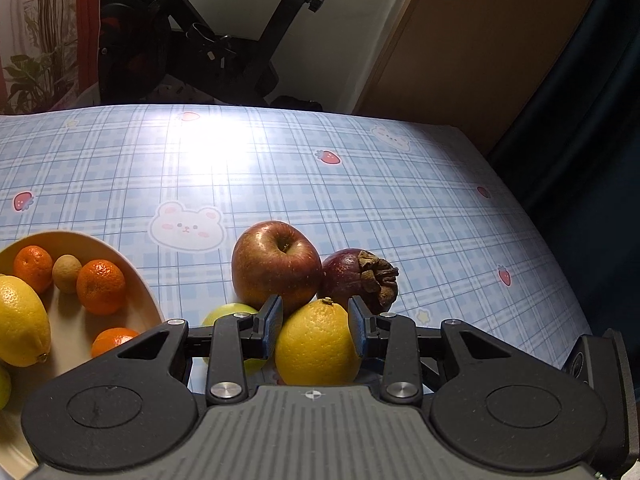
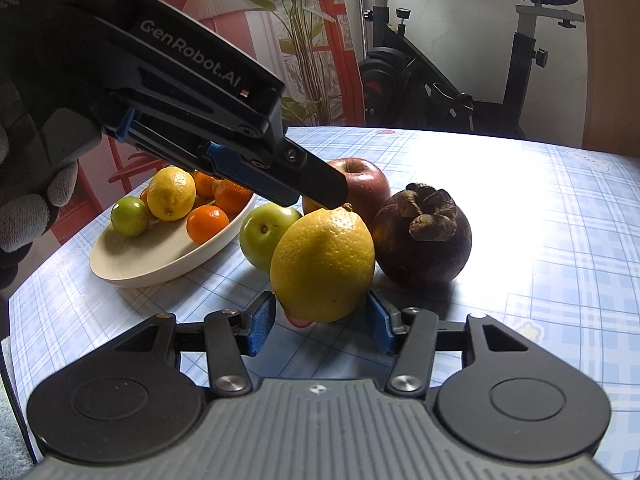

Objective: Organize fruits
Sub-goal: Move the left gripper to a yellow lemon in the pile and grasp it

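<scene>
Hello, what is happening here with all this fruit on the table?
A person is sorting fruit with two hand-held grippers. The left gripper has its pads against a lemon on the table; the right gripper is open just in front of the same lemon. An apple, a green fruit and a mangosteen lie beside it. The bowl already holds a lemon, oranges and more.

A home room: exercise bike (image 2: 460, 80), potted plant (image 2: 304, 32); cartoon-print tablecloth (image 1: 360, 200).
</scene>
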Tool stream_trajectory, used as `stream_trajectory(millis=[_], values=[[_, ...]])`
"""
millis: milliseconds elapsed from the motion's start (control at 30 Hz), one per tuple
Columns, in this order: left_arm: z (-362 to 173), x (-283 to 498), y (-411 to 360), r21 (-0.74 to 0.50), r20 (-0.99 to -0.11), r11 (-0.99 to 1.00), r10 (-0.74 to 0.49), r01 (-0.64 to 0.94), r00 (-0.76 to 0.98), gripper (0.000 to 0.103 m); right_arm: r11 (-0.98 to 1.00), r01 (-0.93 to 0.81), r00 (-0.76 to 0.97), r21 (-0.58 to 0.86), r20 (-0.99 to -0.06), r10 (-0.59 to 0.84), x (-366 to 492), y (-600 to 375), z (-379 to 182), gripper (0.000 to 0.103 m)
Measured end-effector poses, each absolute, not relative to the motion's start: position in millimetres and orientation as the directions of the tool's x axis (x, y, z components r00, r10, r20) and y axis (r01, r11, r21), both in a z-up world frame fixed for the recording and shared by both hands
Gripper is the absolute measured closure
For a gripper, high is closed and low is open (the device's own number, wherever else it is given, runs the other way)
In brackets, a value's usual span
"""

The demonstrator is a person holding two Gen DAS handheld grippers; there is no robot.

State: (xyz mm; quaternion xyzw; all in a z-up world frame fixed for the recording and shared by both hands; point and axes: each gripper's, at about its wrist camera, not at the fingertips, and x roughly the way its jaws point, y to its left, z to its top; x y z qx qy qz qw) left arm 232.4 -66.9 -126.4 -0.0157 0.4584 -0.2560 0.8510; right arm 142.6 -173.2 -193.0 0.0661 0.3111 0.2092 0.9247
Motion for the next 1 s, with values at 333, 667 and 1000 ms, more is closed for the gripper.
stream_trajectory(millis=[333, 667, 1000], values=[[-134, 227, -73, -0.246, -0.781, 0.873, -0.436, 0.42, 0.448, 0.066, 0.899, -0.342, 0.722, 0.274, -0.536, 0.438, 139, -178, -192, 0.049], [-132, 219, -78, -0.215, -0.777, 0.878, -0.419, 0.429, 0.47, 0.066, 0.901, -0.329, 0.726, 0.283, -0.534, 0.433, 139, -180, -193, 0.049], [-131, 211, -75, -0.214, -0.772, 0.89, -0.406, 0.402, 0.488, 0.066, 0.885, -0.352, 0.718, 0.305, -0.518, 0.464, 136, -182, -193, 0.051]])
